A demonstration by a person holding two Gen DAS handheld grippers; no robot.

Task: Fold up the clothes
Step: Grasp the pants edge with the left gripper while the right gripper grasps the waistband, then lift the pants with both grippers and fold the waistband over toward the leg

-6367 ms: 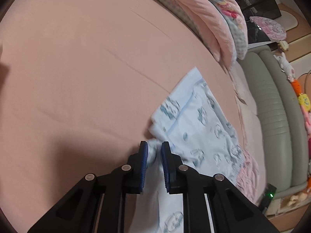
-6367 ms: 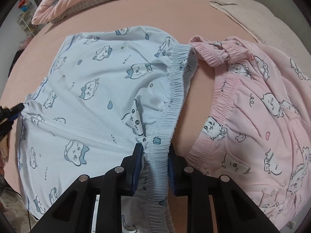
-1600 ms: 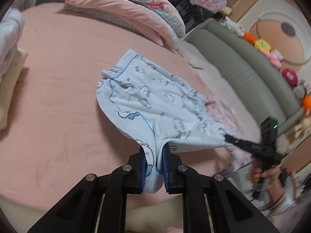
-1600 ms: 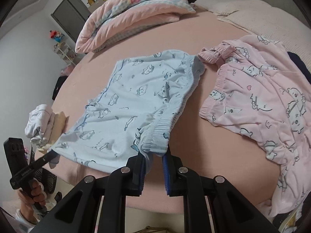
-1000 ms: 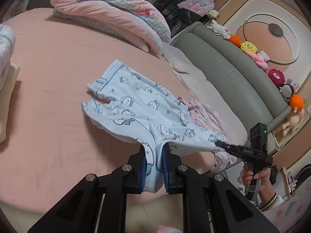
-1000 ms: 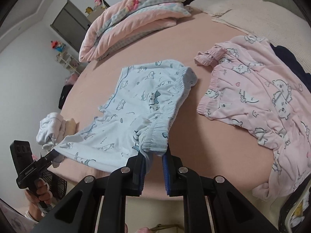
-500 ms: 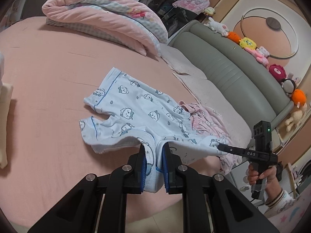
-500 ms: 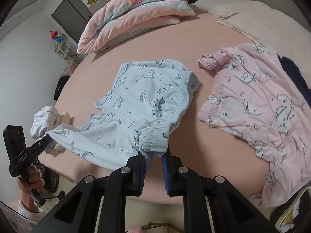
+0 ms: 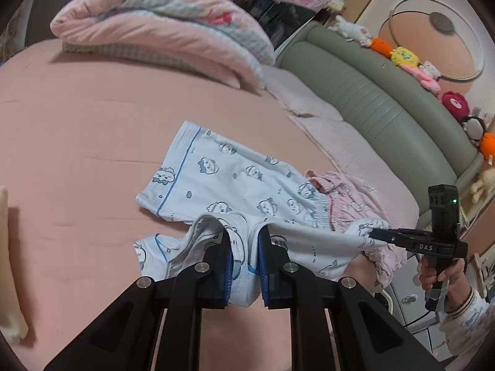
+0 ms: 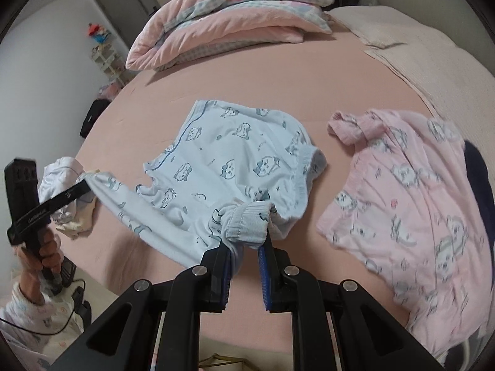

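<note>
We've got the blue shorts point(image 10: 235, 167) half-lifted off the bed point(image 10: 278, 77), left tongs point(image 9: 244, 247) clamped on a leg hem, right tongs point(image 10: 246, 247) on the waistband. Looks mid-fold, I think; next we'd carry the near edge over the far half, lining up edges.

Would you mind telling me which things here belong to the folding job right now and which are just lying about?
In the job:
- blue shorts
- left gripper, shut on a leg hem
- right gripper, shut on the waistband

Lying about:
- pink shorts
- folded quilt
- plush toys on the headboard
- pale clothes at the bed's edge
</note>
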